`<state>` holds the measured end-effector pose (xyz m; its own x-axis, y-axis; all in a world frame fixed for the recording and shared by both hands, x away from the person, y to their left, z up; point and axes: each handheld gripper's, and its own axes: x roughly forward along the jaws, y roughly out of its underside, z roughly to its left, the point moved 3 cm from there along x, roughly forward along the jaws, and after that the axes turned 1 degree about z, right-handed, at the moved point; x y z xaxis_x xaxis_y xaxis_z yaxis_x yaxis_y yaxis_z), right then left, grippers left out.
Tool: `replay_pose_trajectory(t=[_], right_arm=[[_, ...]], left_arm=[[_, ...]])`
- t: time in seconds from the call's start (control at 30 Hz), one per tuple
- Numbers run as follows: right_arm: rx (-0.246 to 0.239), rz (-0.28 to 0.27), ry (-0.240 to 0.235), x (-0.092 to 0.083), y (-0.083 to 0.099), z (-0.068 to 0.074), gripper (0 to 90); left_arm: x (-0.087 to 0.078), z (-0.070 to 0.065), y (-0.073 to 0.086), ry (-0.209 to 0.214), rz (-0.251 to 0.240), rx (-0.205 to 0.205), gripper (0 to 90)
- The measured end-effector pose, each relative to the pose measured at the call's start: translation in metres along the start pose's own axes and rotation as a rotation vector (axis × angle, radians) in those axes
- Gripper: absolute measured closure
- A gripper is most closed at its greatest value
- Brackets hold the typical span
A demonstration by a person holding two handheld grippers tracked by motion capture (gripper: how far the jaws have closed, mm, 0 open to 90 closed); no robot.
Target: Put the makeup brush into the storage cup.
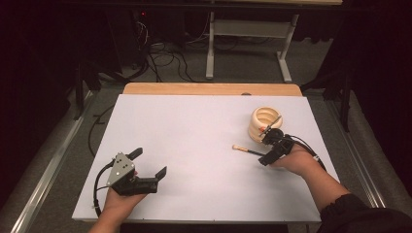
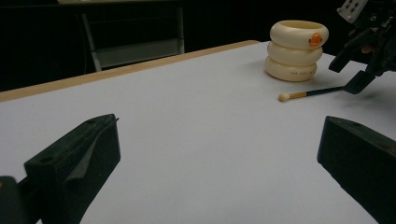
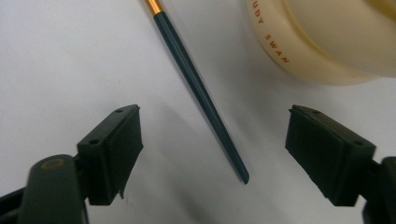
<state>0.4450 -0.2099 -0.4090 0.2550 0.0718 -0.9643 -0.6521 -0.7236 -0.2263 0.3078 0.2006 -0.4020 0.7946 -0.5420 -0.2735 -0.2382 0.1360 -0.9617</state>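
Observation:
A thin brush (image 1: 245, 150) with a dark teal handle, gold ferrule and cream tip lies flat on the white table, just left of a cream holder (image 1: 265, 121) shaped like stacked rings. My right gripper (image 1: 267, 147) hovers over the brush's handle end. In the right gripper view its jaws (image 3: 212, 140) stand open on either side of the handle (image 3: 187, 60) without touching it, and the holder (image 3: 327, 42) is at the upper right. My left gripper (image 1: 150, 161) rests open and empty at the front left. From the left gripper view (image 2: 219, 140) the brush (image 2: 308, 94) and holder (image 2: 296, 51) lie far off.
The white tabletop (image 1: 194, 121) has a wooden strip (image 1: 209, 89) along its far edge. Beyond it stand a white desk frame (image 1: 248, 43) and tangled cables (image 1: 165, 58) on the floor. Metal rails run along both sides of the table.

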Motion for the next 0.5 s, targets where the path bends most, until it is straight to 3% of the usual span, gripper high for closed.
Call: replay_pose_trajectory(t=[0.13, 0.2, 0.23, 0.5], right_arm=[[-0.004, 0.015, -0.005, 0.0047, -0.0005, -0.0017, 26.7], [0.019, 0.035, -0.013, 0.0053, 0.0002, 0.0, 28.9], [-0.005, 0.027, -0.02, 0.0068, -0.0005, -0.0012, 30.0], [-0.021, 0.044, -0.047, 0.0105, -0.0008, 0.0029, 35.8]], left_arm=[[0.0004, 0.0006, 0.0003, 0.002, 0.001, 0.0, 0.2], [0.0003, 0.0007, 0.0005, 0.001, 0.004, 0.001, 0.2], [0.0003, 0.0007, 0.0005, 0.001, 0.004, 0.0, 0.2], [-0.0006, 0.0004, 0.0, 0.002, 0.002, 0.001, 0.2]])
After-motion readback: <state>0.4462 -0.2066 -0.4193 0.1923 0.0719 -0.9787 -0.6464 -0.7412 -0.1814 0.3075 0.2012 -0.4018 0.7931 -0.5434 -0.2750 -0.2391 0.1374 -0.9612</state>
